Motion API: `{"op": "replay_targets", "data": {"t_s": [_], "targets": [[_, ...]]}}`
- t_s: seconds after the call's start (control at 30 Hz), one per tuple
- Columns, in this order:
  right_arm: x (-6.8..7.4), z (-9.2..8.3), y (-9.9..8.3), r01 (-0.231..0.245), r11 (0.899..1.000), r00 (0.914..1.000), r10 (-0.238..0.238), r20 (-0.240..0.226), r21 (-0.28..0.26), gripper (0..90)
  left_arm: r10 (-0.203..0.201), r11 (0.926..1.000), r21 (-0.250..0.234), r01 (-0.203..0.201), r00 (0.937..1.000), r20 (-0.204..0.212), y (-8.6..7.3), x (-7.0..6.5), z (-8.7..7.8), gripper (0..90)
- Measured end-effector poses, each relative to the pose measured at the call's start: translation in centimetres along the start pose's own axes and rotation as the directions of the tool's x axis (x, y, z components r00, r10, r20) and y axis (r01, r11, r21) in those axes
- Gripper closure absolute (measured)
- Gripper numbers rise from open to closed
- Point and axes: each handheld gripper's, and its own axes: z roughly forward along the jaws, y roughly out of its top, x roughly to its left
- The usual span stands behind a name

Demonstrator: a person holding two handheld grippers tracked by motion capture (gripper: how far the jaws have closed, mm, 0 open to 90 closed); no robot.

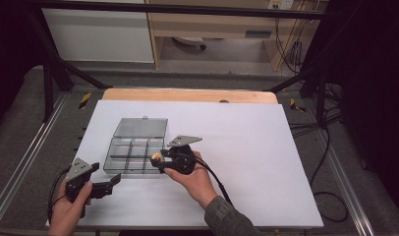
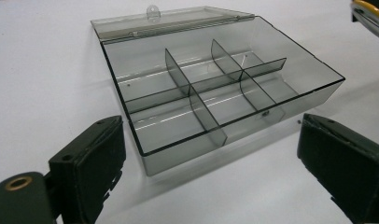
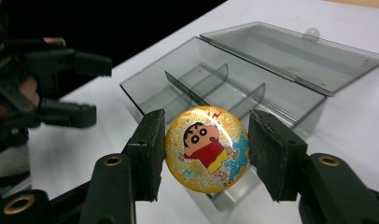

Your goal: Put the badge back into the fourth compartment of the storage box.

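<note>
Cartoon print on badge was resolved in right gripper view, right tool clamped on it; left tool was held apart before box

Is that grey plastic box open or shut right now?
Open. The box has its lid folded back flat behind it, and its compartments lie bare and empty.

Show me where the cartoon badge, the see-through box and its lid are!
cartoon badge [image 3: 207,148], right gripper view, its printed face.
see-through box [image 2: 204,84], left gripper view, its middle divider.
lid [image 1: 141,127], high view, its flat panel.
</note>
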Motion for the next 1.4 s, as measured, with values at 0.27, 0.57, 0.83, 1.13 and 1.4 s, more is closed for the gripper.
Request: {"op": "replay_targets", "data": {"t_s": [0.27, 0.57, 0.83, 1.13, 1.4], "targets": [[0.0, 3.1, 1.2, -0.068, 0.998, 0.9955, 0.068, -0.067, -0.003, 47.6, 0.008, 0.9999, 0.009, -0.008, 0.9999, -0.008, -0.1, 0.0, 0.0, 8.1], [0.5, 5.4, 3.0, -0.070, 0.997, 0.9921, 0.069, -0.105, -0.008, 47.6, 0.009, 0.9999, 0.007, -0.009, 0.9999, -0.008, -0.1, 0.1, 0.0, 8.1], [0.8, 6.8, 3.9, -0.069, 0.998, 0.9911, 0.067, -0.114, -0.006, 47.6, 0.001, 1.0000, 0.006, -0.001, 0.9999, -0.012, -0.1, 0.0, 0.0, 8.1], [0.3, 8.0, 4.3, -0.084, 0.996, 0.9902, 0.083, -0.112, 0.003, 47.6, 0.002, 1.0000, 0.009, -0.002, 0.9998, -0.018, -0.1, 0.2, -0.1, 7.9], [0.3, 8.7, 5.1, -0.088, 0.996, 0.9882, 0.088, -0.125, 0.004, 47.6, -0.002, 0.9999, 0.011, 0.002, 0.9998, -0.018, -0.2, 0.3, 0.0, 8.1]]}}
